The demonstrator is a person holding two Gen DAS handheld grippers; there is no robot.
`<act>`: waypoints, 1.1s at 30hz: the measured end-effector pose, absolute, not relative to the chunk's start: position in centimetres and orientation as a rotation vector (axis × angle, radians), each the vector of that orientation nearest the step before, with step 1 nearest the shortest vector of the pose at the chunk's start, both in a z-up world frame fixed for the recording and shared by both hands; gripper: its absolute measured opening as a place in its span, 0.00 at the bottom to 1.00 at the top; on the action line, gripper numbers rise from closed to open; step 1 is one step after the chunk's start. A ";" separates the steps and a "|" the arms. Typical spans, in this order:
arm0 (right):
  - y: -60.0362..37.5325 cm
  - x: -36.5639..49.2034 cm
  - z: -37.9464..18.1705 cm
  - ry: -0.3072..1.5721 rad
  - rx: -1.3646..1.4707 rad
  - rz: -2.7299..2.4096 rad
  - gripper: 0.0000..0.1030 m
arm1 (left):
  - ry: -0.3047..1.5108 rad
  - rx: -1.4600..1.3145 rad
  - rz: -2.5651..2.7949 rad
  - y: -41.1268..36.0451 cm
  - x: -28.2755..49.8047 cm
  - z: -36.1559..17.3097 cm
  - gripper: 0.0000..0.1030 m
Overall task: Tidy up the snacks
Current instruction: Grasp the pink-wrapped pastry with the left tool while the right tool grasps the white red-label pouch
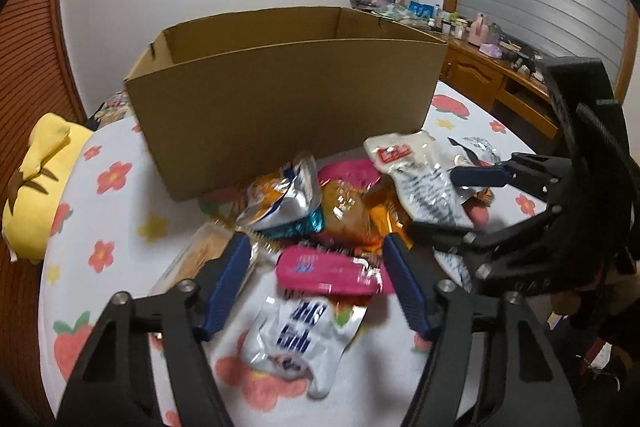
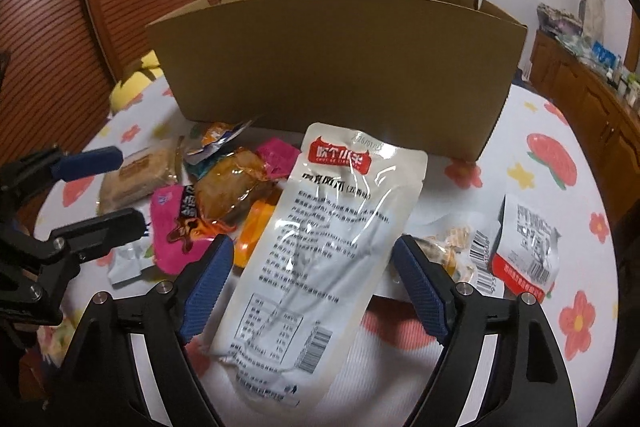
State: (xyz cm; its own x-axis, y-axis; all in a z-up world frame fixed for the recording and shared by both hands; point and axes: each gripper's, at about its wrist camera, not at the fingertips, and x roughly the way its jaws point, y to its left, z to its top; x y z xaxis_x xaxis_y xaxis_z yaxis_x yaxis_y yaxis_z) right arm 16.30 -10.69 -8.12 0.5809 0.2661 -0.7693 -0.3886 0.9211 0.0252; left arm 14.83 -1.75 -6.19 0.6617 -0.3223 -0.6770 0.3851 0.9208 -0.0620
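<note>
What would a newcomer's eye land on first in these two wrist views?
Probably the big open cardboard box standing on the flower-print bedsheet, right behind a jumbled pile of snack packets. Next, the long white pouch with a red label lying between the open fingers of the right gripper, nearest that camera. The left gripper hangs open over a pink packet at the near edge of the pile.

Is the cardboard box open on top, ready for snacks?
Open: the cardboard box stands upright on the bed with no flaps over its top, and its inner back wall shows. Its contents cannot be seen.
</note>
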 end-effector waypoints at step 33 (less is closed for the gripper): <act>-14.6 15.7 -7.1 0.835 -0.141 0.422 0.56 | 0.888 0.185 -0.453 -7.7 20.1 -8.5 0.38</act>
State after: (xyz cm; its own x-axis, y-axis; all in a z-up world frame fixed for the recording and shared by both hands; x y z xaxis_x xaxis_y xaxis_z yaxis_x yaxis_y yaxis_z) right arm 15.73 -14.63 -7.07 0.5940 0.3071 -0.7436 -0.4160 0.9084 0.0428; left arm 20.13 -7.75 -8.55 0.5446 -0.3039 -0.7817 0.4544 0.8903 -0.0295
